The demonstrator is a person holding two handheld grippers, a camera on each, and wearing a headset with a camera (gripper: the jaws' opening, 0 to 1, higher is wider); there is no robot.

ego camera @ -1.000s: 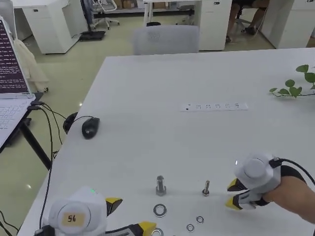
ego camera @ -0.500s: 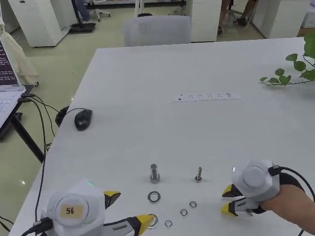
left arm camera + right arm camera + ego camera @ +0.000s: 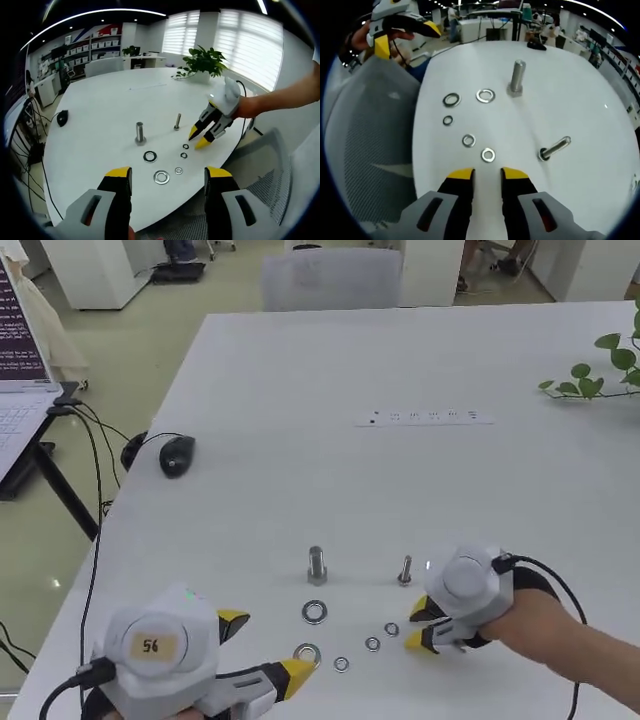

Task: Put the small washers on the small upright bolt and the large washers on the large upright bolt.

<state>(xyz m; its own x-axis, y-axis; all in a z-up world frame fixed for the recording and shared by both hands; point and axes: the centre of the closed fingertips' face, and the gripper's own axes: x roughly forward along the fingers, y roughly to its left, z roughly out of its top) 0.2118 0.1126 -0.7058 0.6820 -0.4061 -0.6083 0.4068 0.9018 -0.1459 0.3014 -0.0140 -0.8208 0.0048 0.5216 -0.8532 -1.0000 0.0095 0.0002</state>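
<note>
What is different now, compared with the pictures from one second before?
The right claw moved left, toward the small washers, and is now just beside them, open, holding nothing. The left claw, the large bolt, the small bolt and the large washers stayed as they were.

left gripper [image 3: 266, 646]: jaws wide; right gripper [image 3: 413, 628]: jaws narrowly parted (forearm [image 3: 565, 640] visible)

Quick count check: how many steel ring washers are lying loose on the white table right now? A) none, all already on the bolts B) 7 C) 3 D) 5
D: two large steel washers and three small steel washers lie flat on the white table, while the large upright bolt and the small upright bolt are both bare.
</note>
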